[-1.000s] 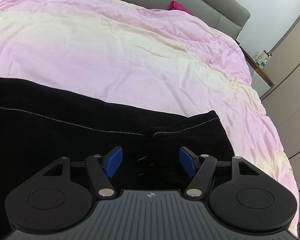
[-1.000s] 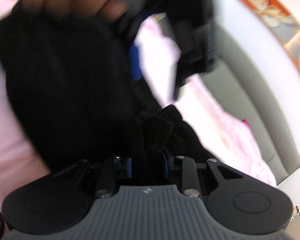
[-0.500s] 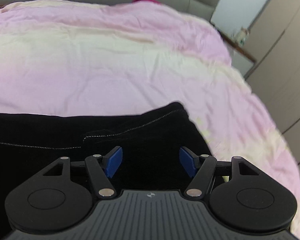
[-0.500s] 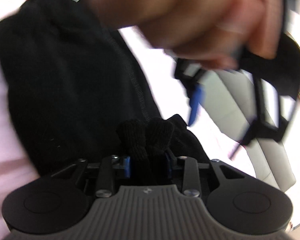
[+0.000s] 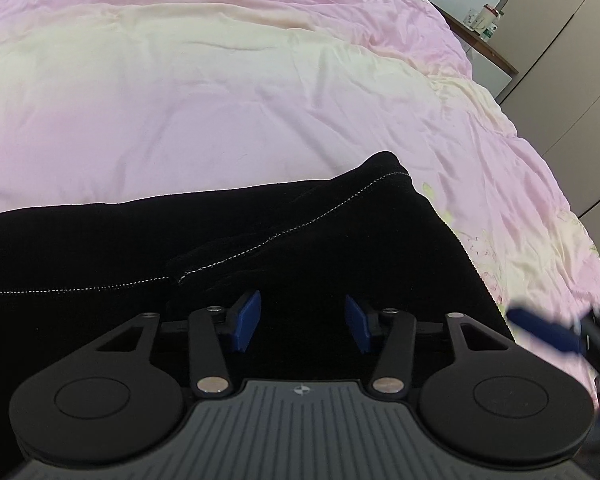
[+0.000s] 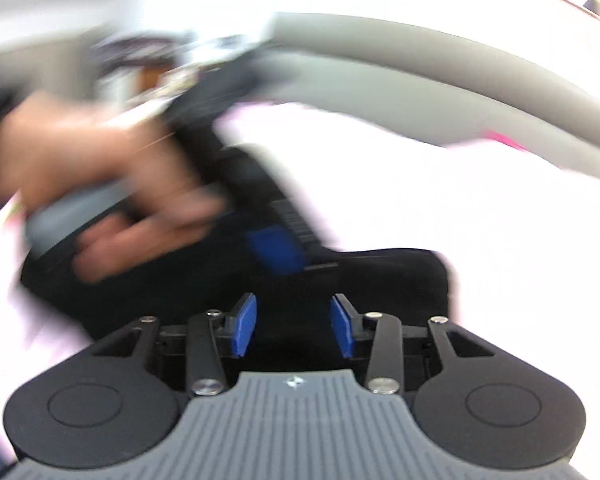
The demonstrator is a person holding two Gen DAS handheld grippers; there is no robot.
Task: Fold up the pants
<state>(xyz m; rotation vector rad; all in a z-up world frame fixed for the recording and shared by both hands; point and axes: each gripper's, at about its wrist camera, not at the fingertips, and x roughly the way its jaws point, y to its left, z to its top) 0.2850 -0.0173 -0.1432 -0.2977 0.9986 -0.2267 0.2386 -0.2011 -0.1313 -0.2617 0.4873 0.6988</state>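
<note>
While the black pants (image 5: 260,240) are lying flat on the pink bed cover (image 5: 220,100), a folded edge with a pale stitched seam is running across them toward the near right corner. A moment ago the right gripper (image 6: 293,330) was pinching a bunched fold of that fabric; now its blue fingers (image 6: 245,330) are standing apart with nothing between them, having just been opening, and the cloth is resting on the bed below and ahead of them. That is reading as a fold just laid down and released. The left gripper (image 5: 302,326) is hovering low over the pants near their right end, its fingers (image 5: 247,326) spread but having just been narrowing, with dark fabric beneath and not visibly pinched. In the right wrist view, heavily blurred, a hand (image 6: 112,184) is carrying that left gripper over the garment. Beyond the bed, a grey headboard (image 6: 460,64) and a side shelf with cups (image 5: 482,20) are showing. Judging from this, one fold is being finished and the left side is lining up for the next grasp.
</note>
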